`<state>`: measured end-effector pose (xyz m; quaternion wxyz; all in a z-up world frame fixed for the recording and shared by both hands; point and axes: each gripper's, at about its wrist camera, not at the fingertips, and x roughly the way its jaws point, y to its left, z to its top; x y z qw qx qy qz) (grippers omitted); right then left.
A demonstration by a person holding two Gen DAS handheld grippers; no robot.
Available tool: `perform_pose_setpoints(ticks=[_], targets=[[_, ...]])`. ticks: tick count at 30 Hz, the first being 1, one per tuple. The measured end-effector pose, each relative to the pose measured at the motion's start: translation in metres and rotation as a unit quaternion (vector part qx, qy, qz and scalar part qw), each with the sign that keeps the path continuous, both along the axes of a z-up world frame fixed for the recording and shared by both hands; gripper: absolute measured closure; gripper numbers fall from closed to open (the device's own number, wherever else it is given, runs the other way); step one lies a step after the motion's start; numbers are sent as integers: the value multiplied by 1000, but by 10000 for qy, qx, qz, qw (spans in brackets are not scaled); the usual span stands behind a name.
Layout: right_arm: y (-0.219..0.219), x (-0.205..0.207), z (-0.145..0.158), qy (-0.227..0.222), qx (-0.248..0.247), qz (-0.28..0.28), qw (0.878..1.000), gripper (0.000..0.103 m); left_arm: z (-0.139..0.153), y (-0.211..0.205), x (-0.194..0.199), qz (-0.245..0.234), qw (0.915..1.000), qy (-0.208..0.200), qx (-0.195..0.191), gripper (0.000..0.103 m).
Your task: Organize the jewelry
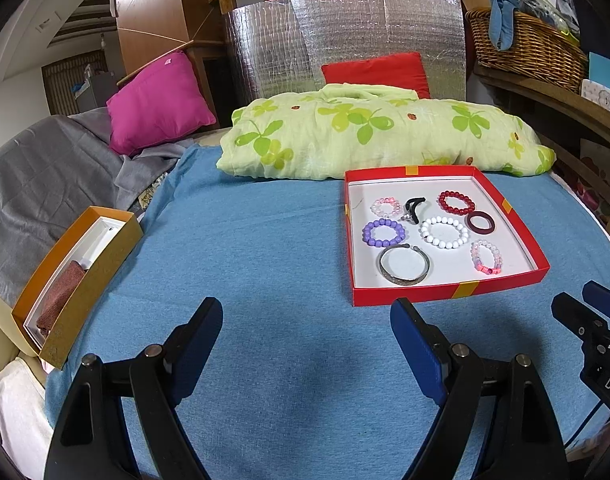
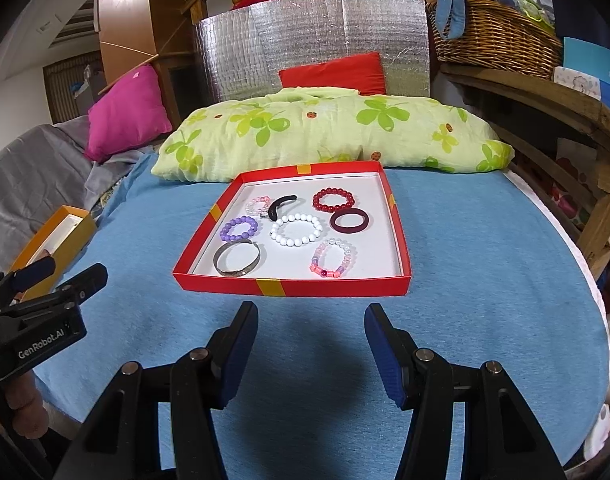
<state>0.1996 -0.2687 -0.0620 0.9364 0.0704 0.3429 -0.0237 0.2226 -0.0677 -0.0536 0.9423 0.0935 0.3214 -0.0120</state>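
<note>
A red tray (image 1: 453, 294) (image 2: 289, 286) with a white floor lies on the blue cloth. In it lie several bracelets: silver bangle (image 1: 404, 270) (image 2: 237, 264), purple beads (image 1: 383, 232) (image 2: 239, 229), white beads (image 1: 444, 232) (image 2: 298, 230), red beads (image 1: 456, 202) (image 2: 333, 200), dark ring (image 1: 481, 223) (image 2: 349, 221), pink beads (image 1: 486, 257) (image 2: 333, 258). A gold box (image 1: 77, 276) (image 2: 59, 236) with a white insert stands at the left. My left gripper (image 1: 307, 316) (image 2: 61, 272) is open and empty, left of the tray's front. My right gripper (image 2: 311, 320) (image 1: 585, 300) is open and empty, just before the tray.
A green flowered quilt (image 1: 385, 132) (image 2: 329, 132) lies behind the tray. A magenta cushion (image 1: 157, 100), grey cloth (image 1: 45, 168) and a wicker basket (image 2: 493, 40) on a wooden shelf surround the blue cloth (image 1: 265, 240).
</note>
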Motion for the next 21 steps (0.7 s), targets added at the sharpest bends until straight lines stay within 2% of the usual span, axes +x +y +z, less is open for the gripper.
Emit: perform_pose_setpoints(ticks=[21], targets=[[19, 11, -1, -17, 35, 82, 10000, 43, 5, 13, 3, 13, 9999, -13, -109, 17]])
